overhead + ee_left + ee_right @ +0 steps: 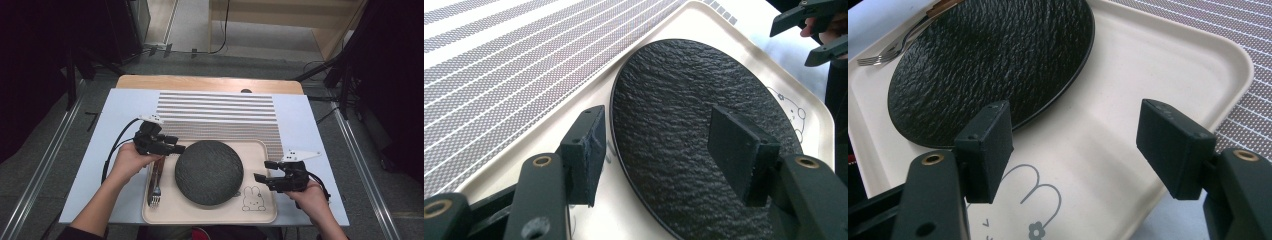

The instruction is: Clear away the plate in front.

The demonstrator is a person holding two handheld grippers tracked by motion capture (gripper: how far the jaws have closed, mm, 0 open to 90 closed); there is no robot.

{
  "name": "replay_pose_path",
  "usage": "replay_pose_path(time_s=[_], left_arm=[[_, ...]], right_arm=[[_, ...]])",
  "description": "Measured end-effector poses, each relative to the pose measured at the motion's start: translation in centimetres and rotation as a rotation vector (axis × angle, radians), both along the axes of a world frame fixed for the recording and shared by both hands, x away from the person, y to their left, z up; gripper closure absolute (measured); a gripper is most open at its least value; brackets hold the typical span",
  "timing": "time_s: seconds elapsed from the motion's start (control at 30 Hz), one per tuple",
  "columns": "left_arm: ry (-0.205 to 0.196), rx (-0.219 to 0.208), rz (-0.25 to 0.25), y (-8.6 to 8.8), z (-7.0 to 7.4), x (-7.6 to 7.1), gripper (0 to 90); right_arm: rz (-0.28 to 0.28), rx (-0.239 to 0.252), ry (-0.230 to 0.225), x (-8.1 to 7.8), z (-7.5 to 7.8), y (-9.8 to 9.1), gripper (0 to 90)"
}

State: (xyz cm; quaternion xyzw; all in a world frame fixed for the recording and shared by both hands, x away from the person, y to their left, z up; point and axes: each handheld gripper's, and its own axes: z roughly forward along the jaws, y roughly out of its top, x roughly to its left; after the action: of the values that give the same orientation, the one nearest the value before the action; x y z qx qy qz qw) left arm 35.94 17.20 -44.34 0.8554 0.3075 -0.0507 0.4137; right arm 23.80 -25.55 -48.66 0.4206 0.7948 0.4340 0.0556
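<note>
Both pairs of jaws stand wide apart with nothing between the pads. The left gripper (172, 145) hovers over the left part of the tray (260, 212), and in the left gripper view its 2 black pads frame the near edge of the dark plate (684, 115) without touching it. The right gripper (266, 171) hangs at the tray's right side, its jaws pointing inward toward the plate; in the right gripper view the bare cream floor of the tray (1128, 85) and part of a printed rabbit drawing (1040, 200) lie between its pads.

Nearest the person, the fork (155, 192) lies along the tray's left edge, tines toward the near rim, just beside the plate. The rabbit drawing sits in the tray's near right corner. The round, rough-textured plate (209, 171) rests flat in the middle of the tray. Beyond the tray a striped mat (217, 112) covers the pale blue tabletop (125, 107), and a wooden edge shows at the far end.
</note>
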Motion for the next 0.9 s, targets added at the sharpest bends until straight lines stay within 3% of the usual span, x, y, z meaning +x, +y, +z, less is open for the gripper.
replay_pose_path(time_s=[0.2, 0.5, 0.9], left_arm=[[-0.026, -0.01, 0.001, 1.1, 0.3, -1.0, 40.0], [-0.032, -0.011, -0.006, 2.6, 0.1, -2.6, 39.9], [-0.034, 0.036, 0.002, 4.5, -0.6, -3.9, 37.0]], right_arm=[[-0.003, -0.001, 0.003, 0.0, 0.0, -0.2, 29.8], [-0.008, 0.002, 0.009, 0.0, 0.0, -0.3, 29.8], [-0.01, 0.0, 0.008, 0.0, -0.1, -0.4, 29.7]])
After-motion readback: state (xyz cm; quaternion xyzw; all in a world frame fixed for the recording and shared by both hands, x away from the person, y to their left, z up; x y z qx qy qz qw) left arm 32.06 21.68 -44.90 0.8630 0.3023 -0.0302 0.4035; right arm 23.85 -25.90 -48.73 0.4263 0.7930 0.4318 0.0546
